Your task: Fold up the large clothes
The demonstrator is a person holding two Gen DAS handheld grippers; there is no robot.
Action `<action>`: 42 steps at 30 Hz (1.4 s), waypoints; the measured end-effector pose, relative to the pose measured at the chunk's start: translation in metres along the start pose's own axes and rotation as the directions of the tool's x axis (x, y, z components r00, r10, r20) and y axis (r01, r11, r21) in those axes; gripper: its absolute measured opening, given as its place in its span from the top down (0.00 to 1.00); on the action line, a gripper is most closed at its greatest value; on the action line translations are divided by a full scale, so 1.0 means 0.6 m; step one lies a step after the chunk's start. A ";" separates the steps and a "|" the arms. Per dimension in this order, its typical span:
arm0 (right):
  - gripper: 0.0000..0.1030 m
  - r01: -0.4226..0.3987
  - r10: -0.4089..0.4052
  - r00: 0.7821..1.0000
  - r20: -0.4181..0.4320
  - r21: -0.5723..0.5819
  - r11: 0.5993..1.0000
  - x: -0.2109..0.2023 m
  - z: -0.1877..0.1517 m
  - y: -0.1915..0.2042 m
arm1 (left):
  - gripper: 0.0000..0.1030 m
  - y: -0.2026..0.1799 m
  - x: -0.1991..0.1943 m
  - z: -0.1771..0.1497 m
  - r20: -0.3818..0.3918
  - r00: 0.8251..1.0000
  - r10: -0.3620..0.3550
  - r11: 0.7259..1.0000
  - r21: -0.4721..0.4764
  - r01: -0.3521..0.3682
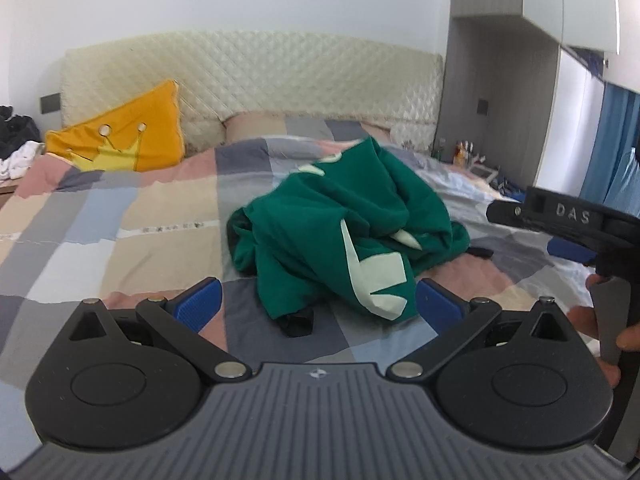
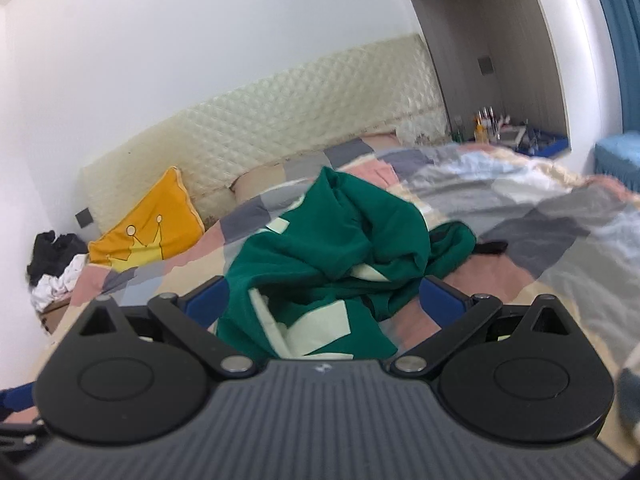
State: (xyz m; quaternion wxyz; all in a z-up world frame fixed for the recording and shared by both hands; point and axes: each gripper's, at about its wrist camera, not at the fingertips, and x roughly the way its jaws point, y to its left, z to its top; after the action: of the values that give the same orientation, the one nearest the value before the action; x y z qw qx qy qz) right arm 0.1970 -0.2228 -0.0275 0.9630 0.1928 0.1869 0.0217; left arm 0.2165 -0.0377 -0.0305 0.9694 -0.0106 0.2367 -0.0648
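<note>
Your left gripper and right gripper both hang over the bed with their blue pads spread wide and nothing between them. The green garment lies crumpled in a heap on the checkered quilt, just beyond both sets of fingertips, pale patches showing among its folds. Far left, an orange cushion leans on the quilted headboard.
</note>
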 end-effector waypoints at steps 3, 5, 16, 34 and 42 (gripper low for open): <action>0.00 0.009 -0.008 0.998 -0.065 0.016 1.000 0.040 -0.021 -0.026 | 0.00 -0.007 0.064 -0.007 -0.028 1.000 0.013 1.000 0.006 -0.013; 0.00 0.000 0.003 0.996 -0.089 0.036 0.999 0.058 -0.032 -0.041 | 0.00 -0.011 0.102 -0.010 -0.036 0.999 0.009 1.000 0.000 -0.009; 0.00 0.062 -0.052 0.987 -0.154 0.060 0.996 0.147 -0.066 -0.076 | 0.12 -0.034 0.334 0.012 -0.027 1.000 0.005 1.000 -0.002 -0.005; 0.00 0.141 -0.136 0.977 -0.165 0.018 0.990 0.208 -0.091 -0.078 | 0.86 0.012 0.401 0.062 0.067 0.991 0.115 0.993 0.011 -0.116; 0.00 0.122 -0.122 0.987 -0.105 -0.007 0.993 0.188 -0.092 -0.065 | 0.92 0.093 0.211 0.117 0.167 0.974 0.153 0.986 -0.085 -0.141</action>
State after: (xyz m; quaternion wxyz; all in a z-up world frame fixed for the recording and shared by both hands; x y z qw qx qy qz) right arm 0.2805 -0.2261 -0.1293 0.9514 0.1792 0.2489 -0.0269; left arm 0.3668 0.0001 -0.0288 0.9873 -0.0339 0.1540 0.0169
